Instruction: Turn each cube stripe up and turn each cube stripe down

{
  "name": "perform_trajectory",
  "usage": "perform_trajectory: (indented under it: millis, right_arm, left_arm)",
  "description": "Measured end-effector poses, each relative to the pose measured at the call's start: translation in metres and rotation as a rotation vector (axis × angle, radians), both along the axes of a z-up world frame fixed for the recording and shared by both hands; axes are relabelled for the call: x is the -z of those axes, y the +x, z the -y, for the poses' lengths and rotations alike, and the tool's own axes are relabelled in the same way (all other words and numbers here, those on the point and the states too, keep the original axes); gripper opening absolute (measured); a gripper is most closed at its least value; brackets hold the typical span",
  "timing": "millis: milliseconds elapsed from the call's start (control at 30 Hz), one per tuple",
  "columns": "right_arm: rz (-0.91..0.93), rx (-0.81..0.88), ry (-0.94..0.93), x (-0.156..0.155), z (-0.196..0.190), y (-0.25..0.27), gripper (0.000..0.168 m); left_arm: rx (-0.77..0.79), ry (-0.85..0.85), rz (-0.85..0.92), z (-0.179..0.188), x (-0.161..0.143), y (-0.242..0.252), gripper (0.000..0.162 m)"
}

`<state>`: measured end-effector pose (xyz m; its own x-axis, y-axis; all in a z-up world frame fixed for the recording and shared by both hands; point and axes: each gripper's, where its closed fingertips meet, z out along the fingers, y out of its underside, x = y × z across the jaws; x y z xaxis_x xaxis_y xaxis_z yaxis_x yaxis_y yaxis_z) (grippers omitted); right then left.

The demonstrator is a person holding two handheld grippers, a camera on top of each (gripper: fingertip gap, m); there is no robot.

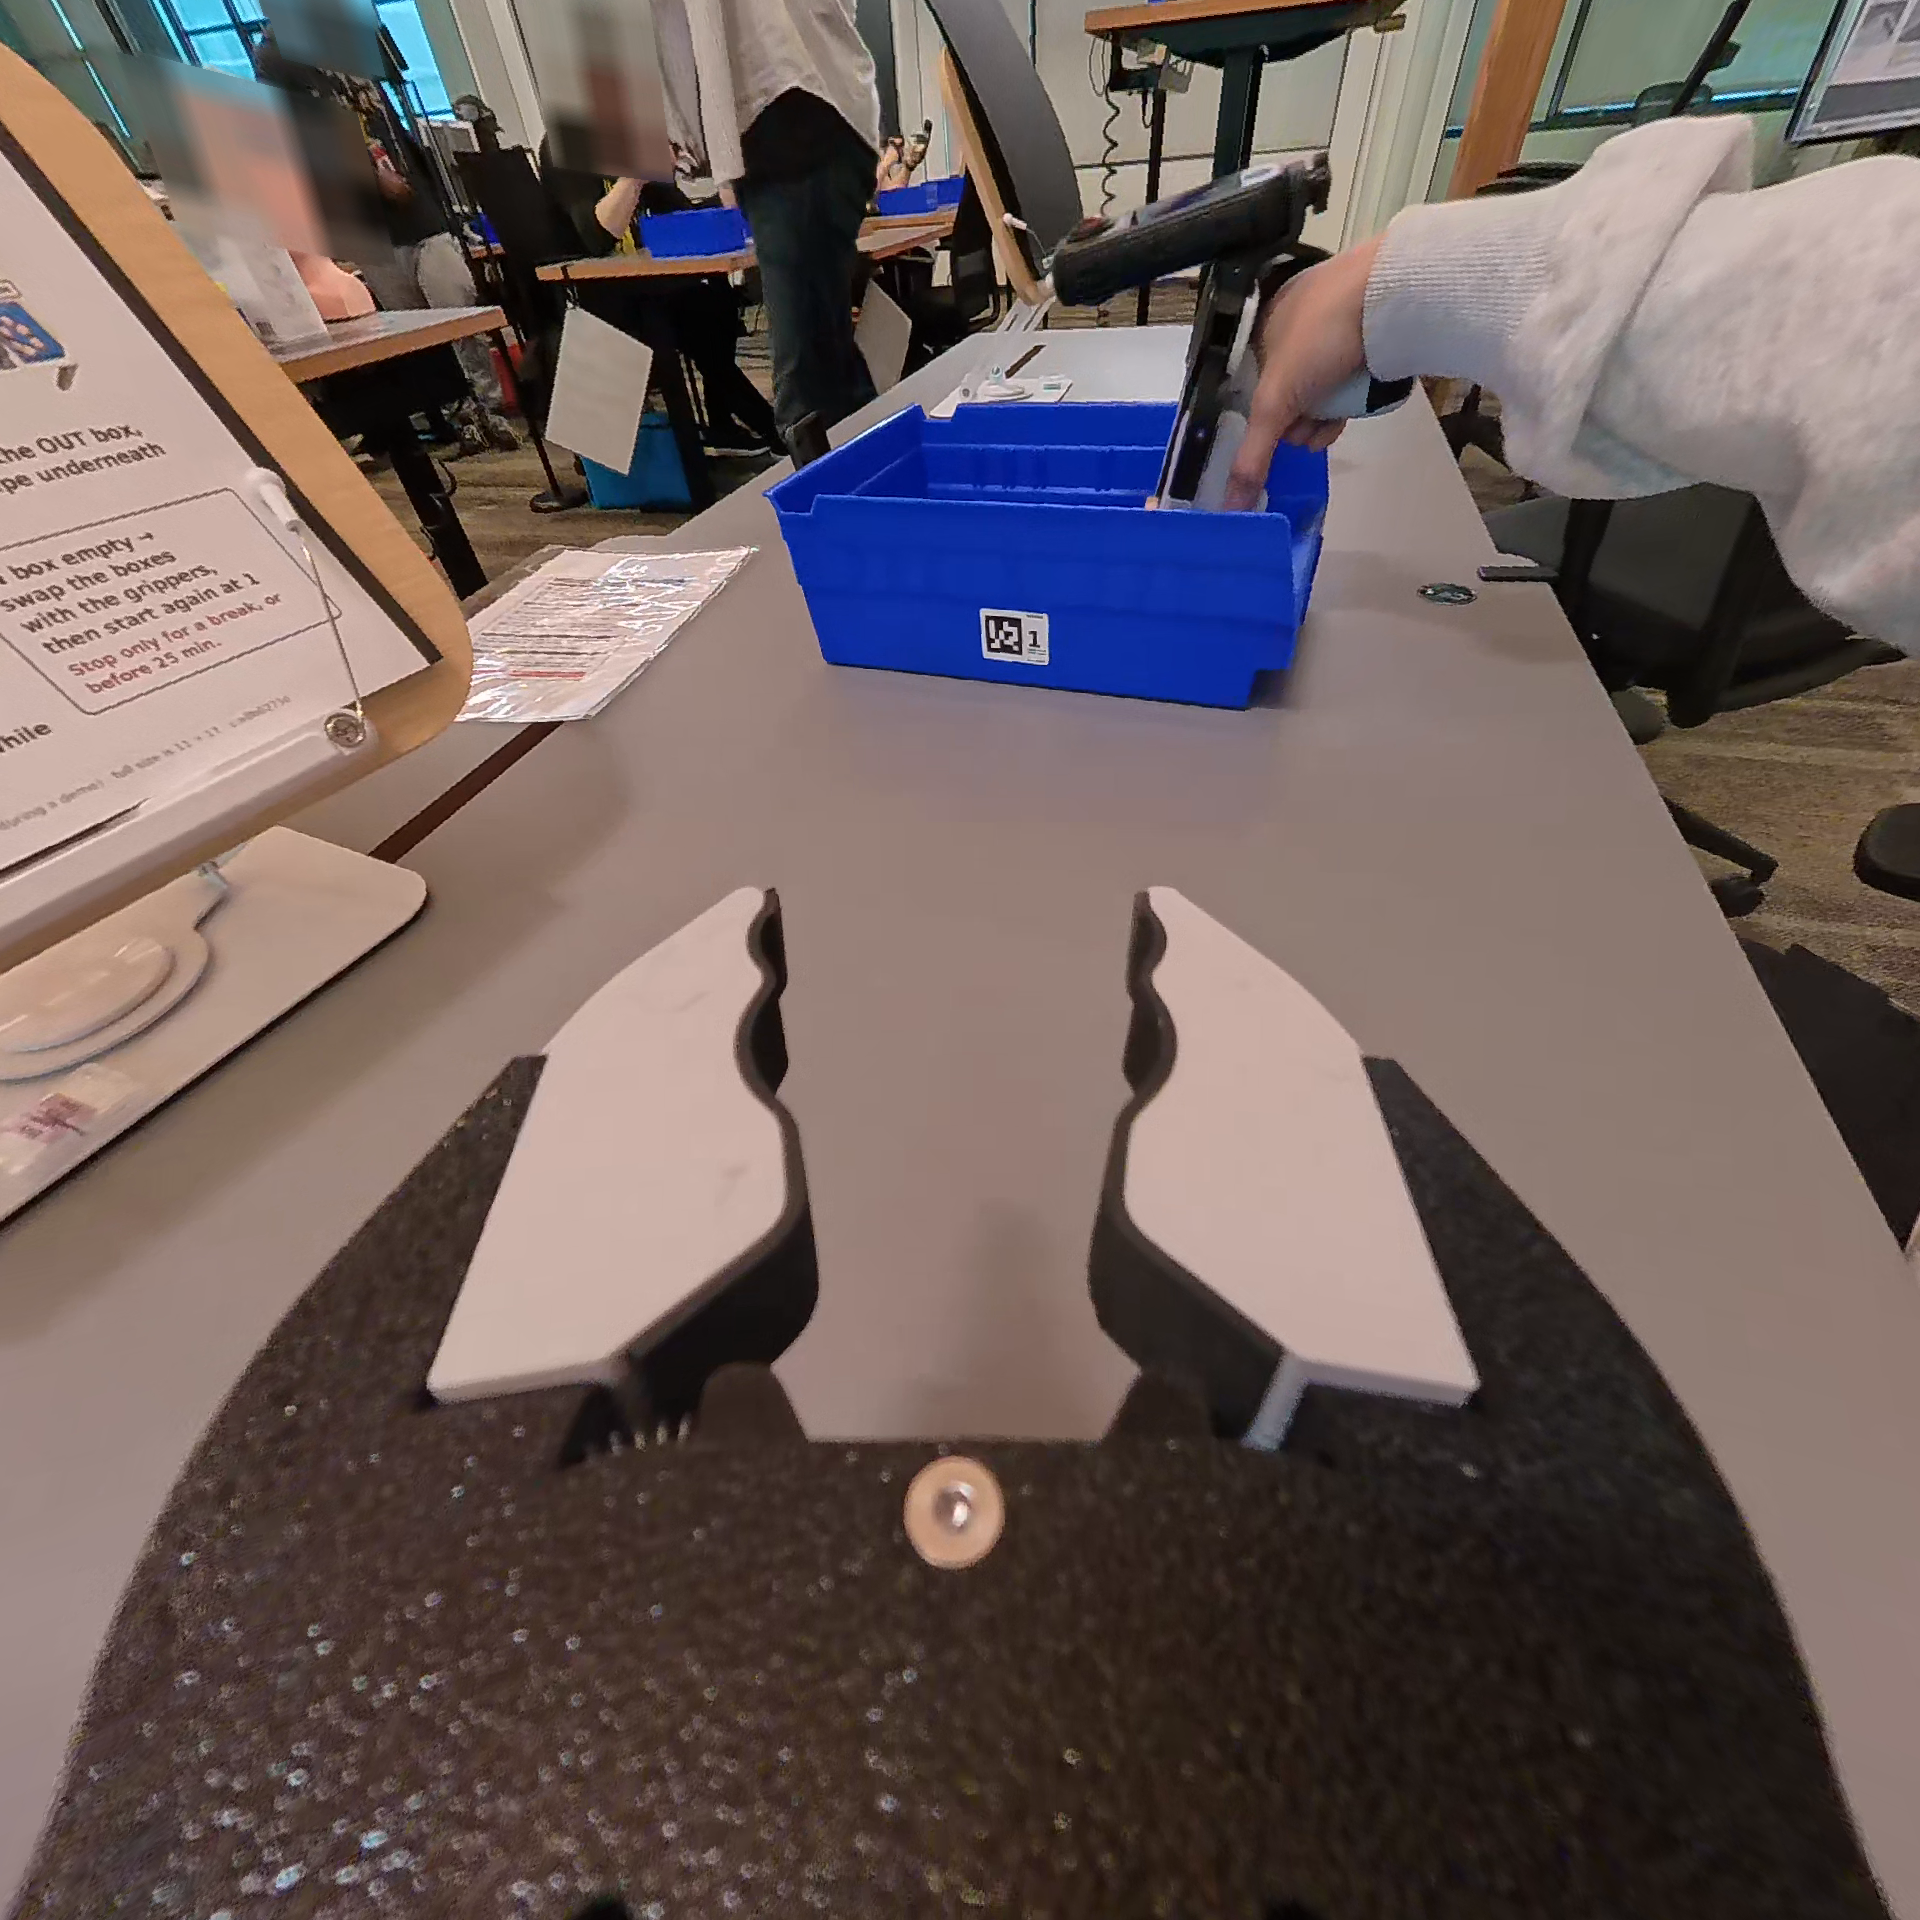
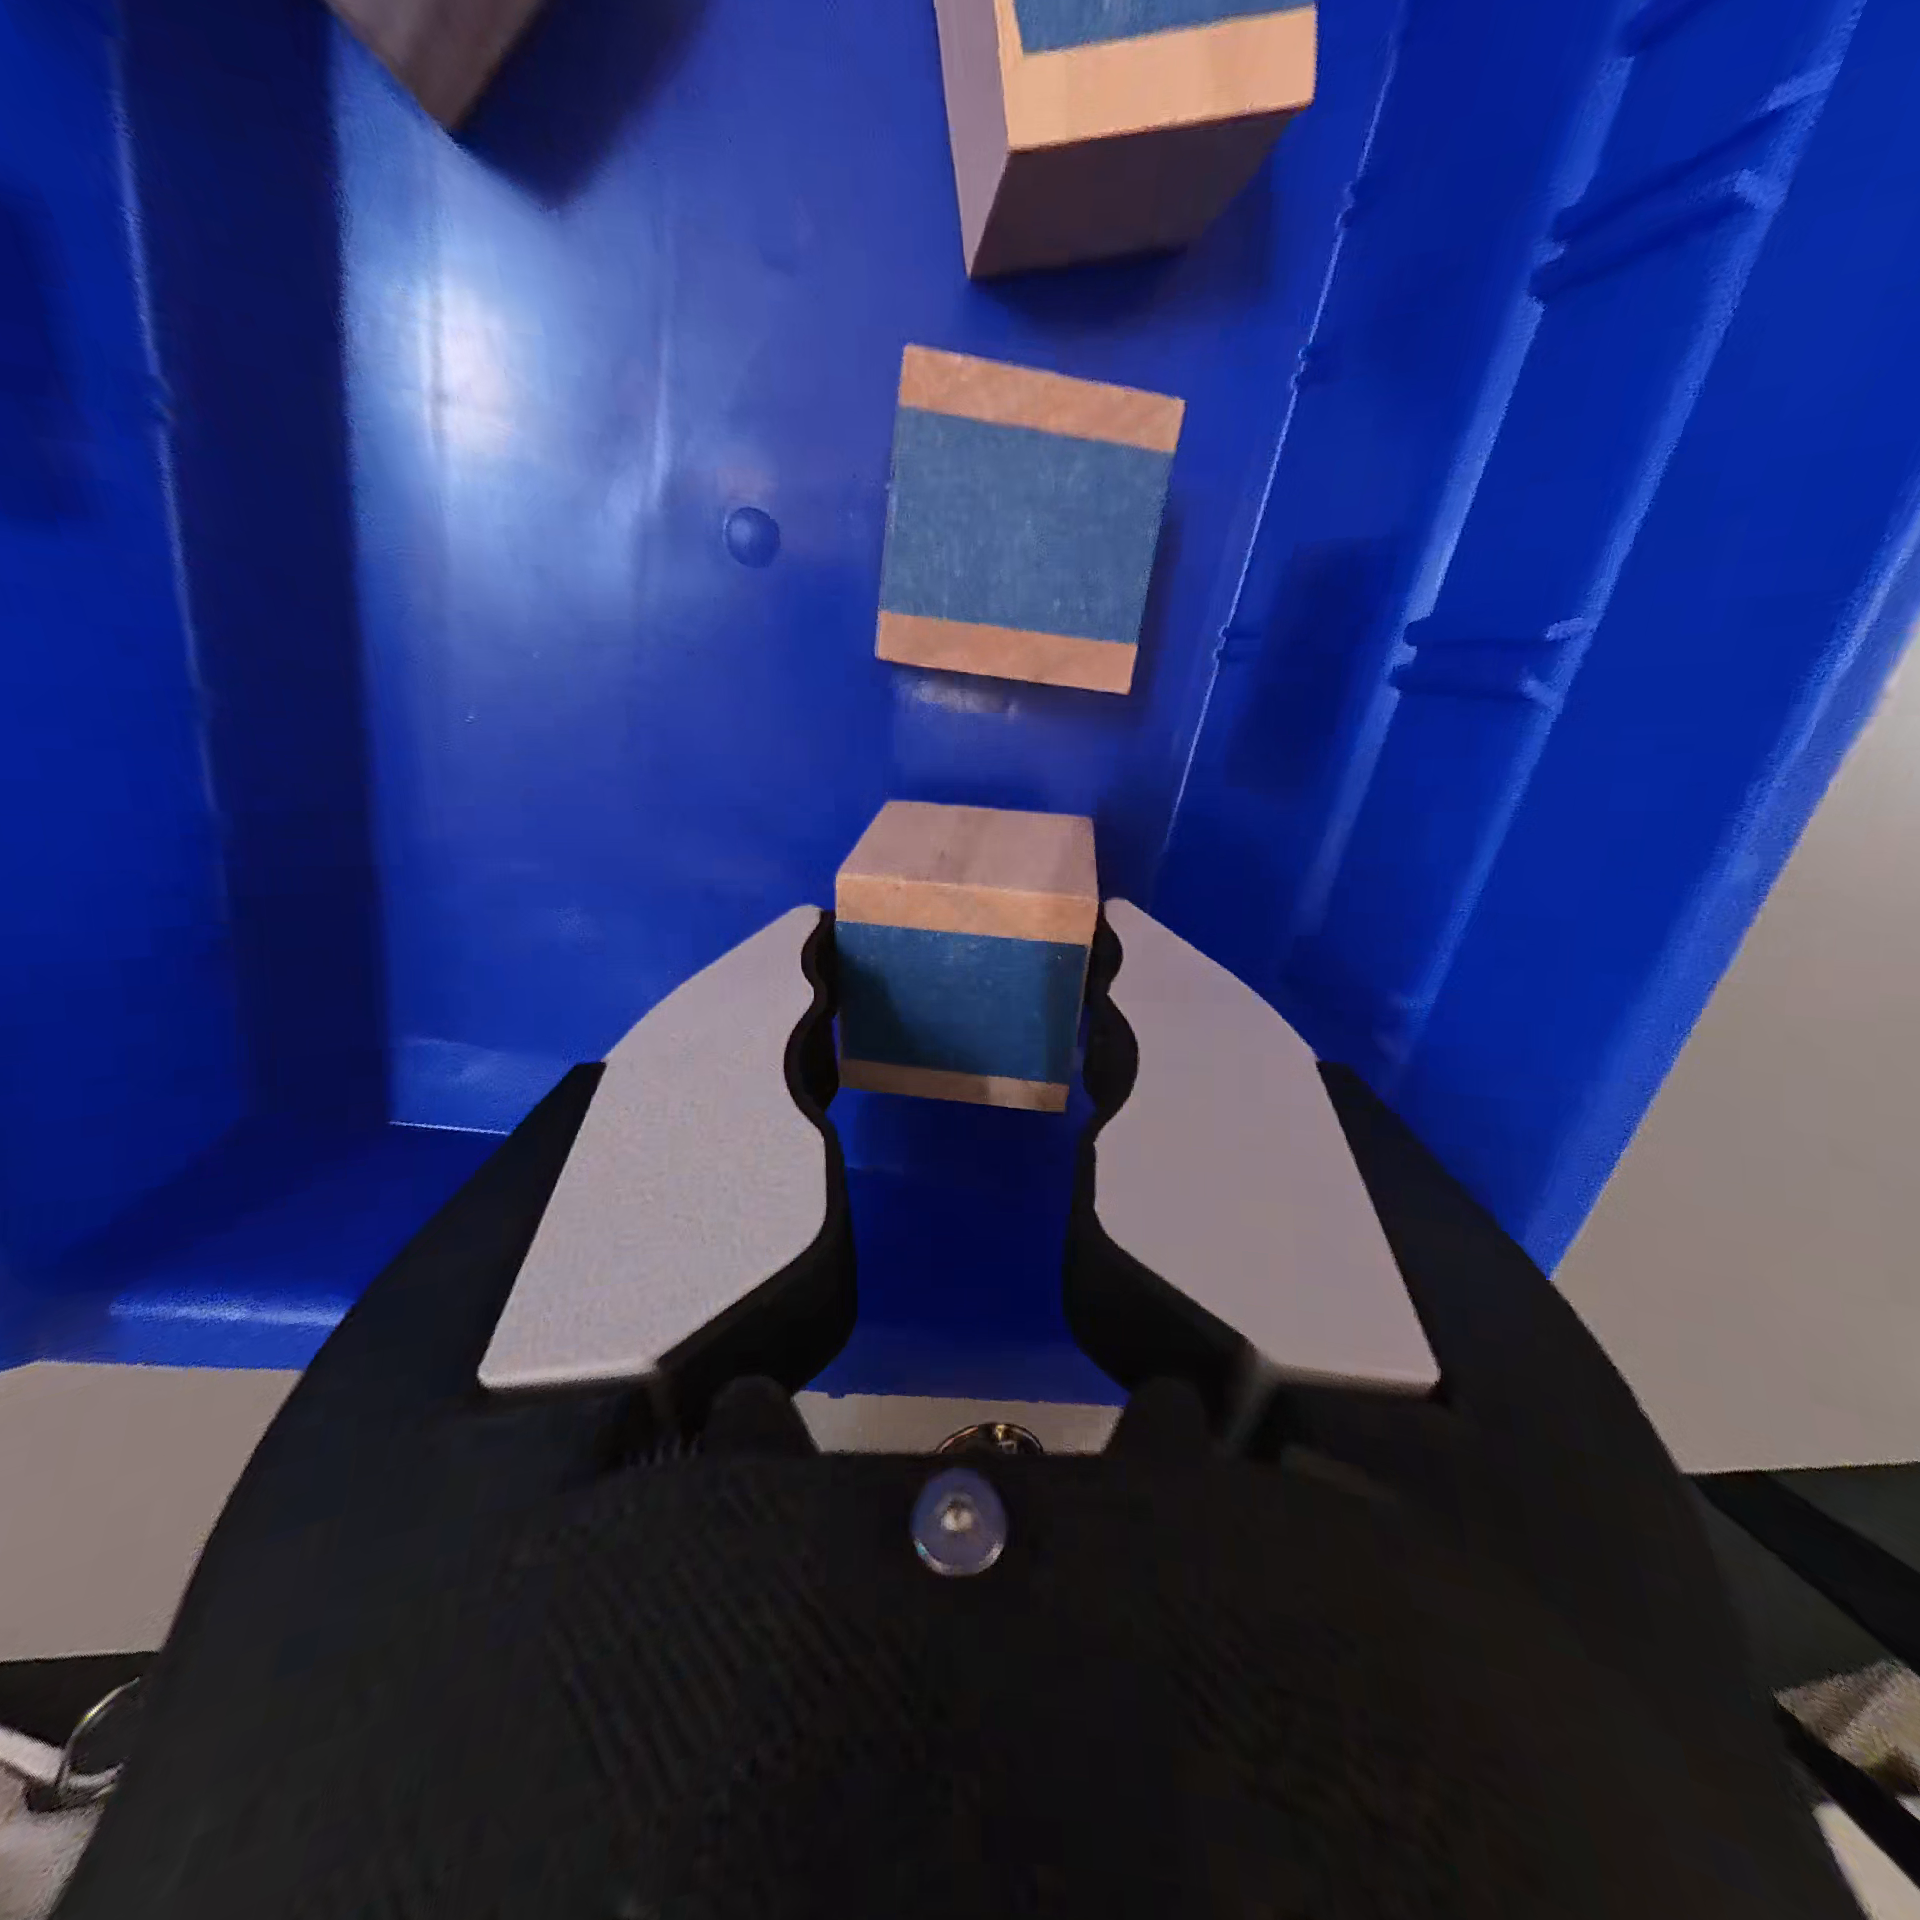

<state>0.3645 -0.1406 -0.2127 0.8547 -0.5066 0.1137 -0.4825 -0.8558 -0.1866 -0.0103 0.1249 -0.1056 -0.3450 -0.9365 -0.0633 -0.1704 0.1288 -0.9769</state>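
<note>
Inside the blue bin (image 2: 312, 727), with 2 more cubes at 12 o'clock, the right gripper (image 2: 961, 997) pinches a striped cube (image 2: 964, 977) near its fingertips, risking a slip, while the left gripper (image 1: 956, 997) hovers spread, empty.

Right hand-held gripper (image 2: 961, 997) clamped (left hand-held gripper (image 1: 956, 997) spread).

Four wooden cubes (image 2: 1023, 520) perhaps, one blue bin (image 1: 1049, 592), two tools (image 1: 956, 1039)

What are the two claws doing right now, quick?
Left gripper: open, empty, above the grey table.
Right gripper: shut on a striped wooden cube, inside the blue bin.
</note>
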Motion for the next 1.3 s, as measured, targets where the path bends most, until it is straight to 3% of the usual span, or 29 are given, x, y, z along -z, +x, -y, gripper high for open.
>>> perform_trajectory:
  millis: [533,800,1033,1200,1300]
  right_arm:
    - [-0.048,0.071,-0.028,0.01,0.003,0.0,0.048]
    - [0.082,0.027,0.009,-0.017,-0.005,0.004,0.065]
    - [0.269,-0.096,0.285,-0.082,-0.04,-0.015,0.079]
    - [0.34,-0.269,0.637,-0.122,-0.084,-0.082,0.084]
    - [0.379,-0.313,0.853,-0.132,-0.105,-0.122,0.082]
  left_arm:
    - [0.016,-0.033,-0.023,0.003,0.004,0.0,0.067]
    - [0.005,-0.048,-0.011,0.0,0.0,-0.001,0.069]
    - [-0.066,-0.091,0.031,-0.021,-0.018,-0.013,0.07]
    - [-0.258,-0.127,0.029,-0.063,-0.041,-0.045,0.068]
    - [-0.423,-0.137,-0.017,-0.107,-0.052,-0.075,0.064]
